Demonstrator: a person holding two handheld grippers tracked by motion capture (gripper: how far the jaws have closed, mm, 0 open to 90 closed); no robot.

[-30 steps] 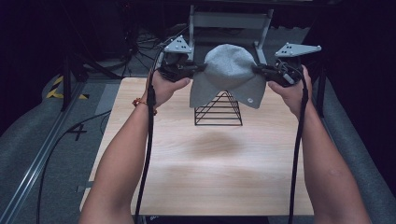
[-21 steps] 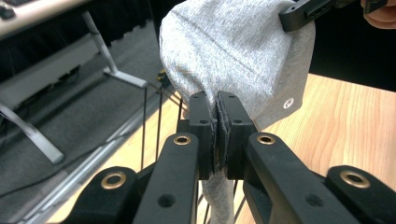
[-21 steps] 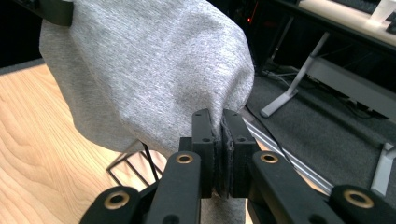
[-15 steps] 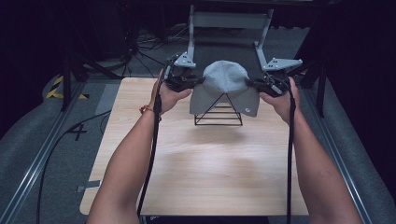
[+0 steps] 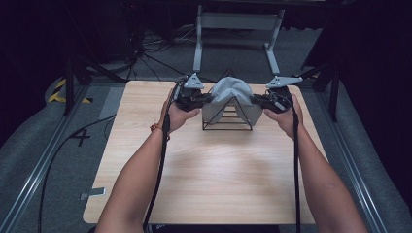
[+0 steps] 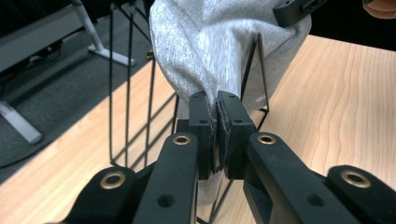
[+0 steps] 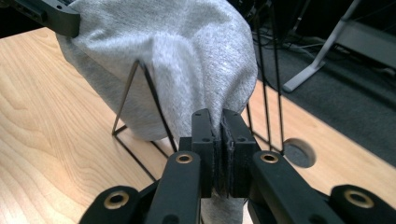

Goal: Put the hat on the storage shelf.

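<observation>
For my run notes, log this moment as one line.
left gripper: shut on grey cloth | right gripper: shut on grey cloth | cloth: draped over black wire rack | table

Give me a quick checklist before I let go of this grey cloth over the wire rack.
1. Left gripper clamped on grey cloth: ok.
2. Right gripper clamped on cloth: ok.
3. Cloth draped over top of wire rack: ok.
4. Cloth hanging evenly front and back: cannot tell.
5. Rack standing flat on table: ok.
6. Cloth snagged on a wire: cannot tell.
</observation>
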